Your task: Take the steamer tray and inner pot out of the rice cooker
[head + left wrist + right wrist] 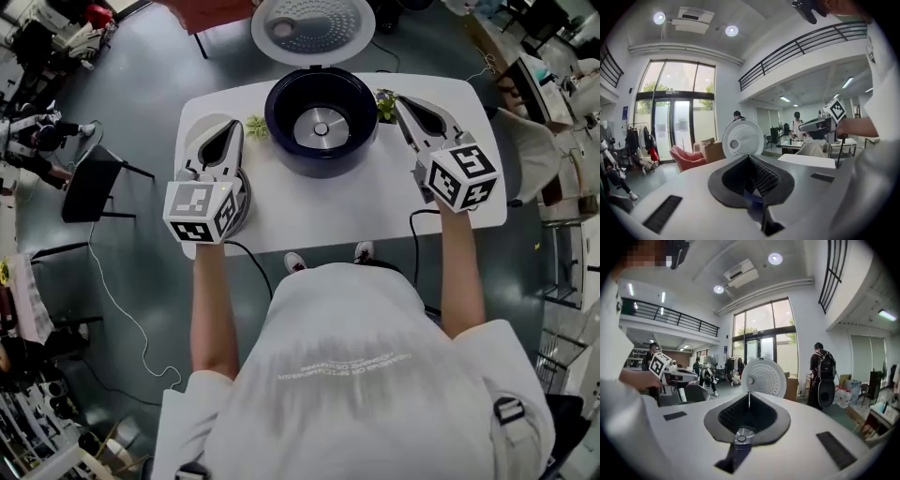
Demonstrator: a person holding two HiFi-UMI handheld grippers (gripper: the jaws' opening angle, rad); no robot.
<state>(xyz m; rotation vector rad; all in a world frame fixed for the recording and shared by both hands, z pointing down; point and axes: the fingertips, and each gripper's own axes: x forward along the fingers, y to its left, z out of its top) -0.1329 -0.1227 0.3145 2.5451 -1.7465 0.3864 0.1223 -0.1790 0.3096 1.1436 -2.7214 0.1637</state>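
The dark blue round rice cooker (323,165) stands in the middle of the white table (328,216), its white perforated lid (312,28) open and its well showing only the bare silver heating plate (321,128). At left, the left gripper (232,133) hovers with its jaws pressed together on nothing, above a round grey vessel (244,199). This is probably the removed inner pot, though it is mostly hidden. At right, the right gripper (403,106) is likewise closed and empty. Removal looks finished, so the next move is only to draw both hands clear.
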